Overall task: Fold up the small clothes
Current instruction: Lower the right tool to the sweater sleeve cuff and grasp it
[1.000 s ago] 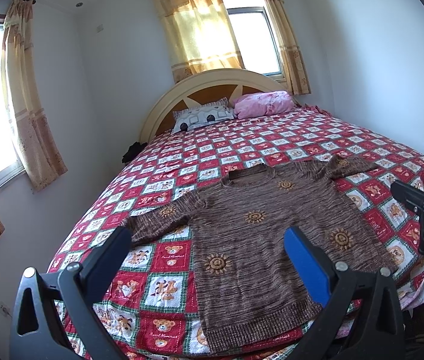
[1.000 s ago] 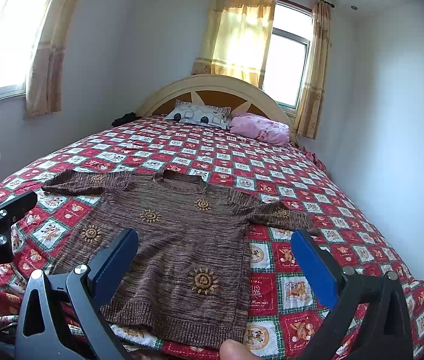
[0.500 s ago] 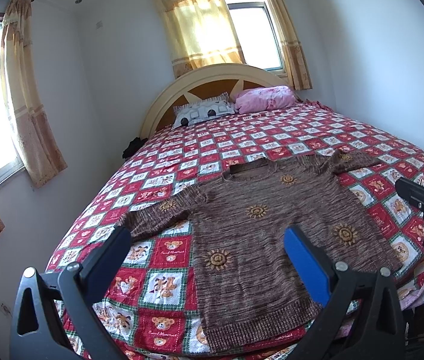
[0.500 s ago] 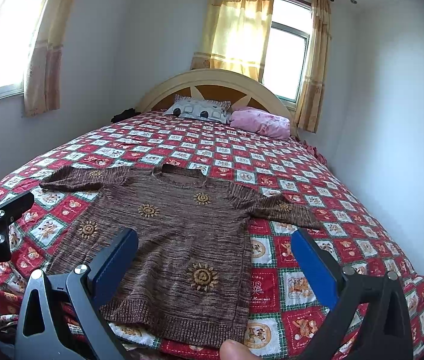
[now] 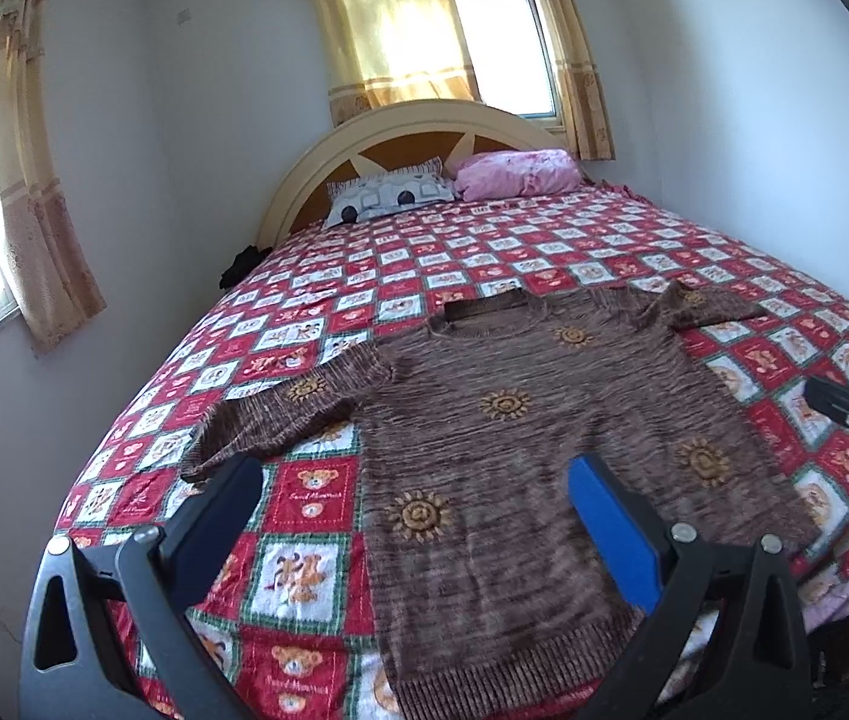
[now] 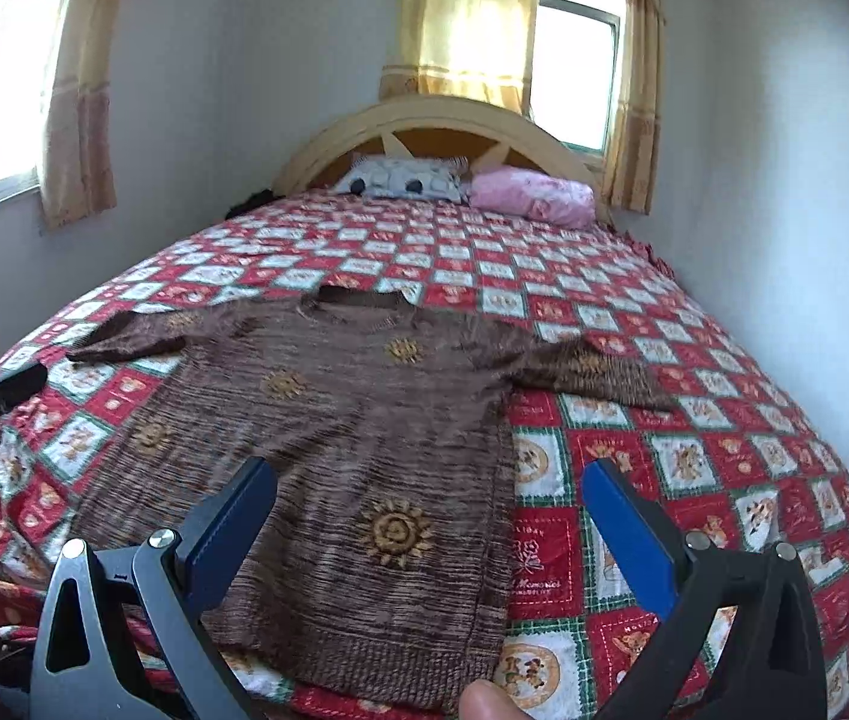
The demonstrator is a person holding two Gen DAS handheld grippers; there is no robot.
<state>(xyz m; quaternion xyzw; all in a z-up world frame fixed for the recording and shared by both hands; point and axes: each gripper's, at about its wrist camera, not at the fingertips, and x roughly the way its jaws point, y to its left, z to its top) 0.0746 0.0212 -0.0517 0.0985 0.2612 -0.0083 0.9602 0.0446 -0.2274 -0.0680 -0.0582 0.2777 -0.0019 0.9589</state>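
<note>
Bed, sweater beyond hand-held grippers

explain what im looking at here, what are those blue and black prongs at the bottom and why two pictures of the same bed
There is no robot here. A person holds a hand-held gripper in each hand, and each gripper carries a wide-angle camera looking forward along its two fingers. So one picture comes from the left gripper and the other from the right gripper. The blue and black prongs are those fingers. Both grippers are open and hold nothing.

On the bed, over a red checked bedspread with teddy bears, a brown sweater with sun patterns lies flat, sleeves spread out. At the headboard are a grey pillow and a pink pillow. Each camera also catches the other gripper at the picture's edge. The job is folding the sweater, which has not started.
</note>
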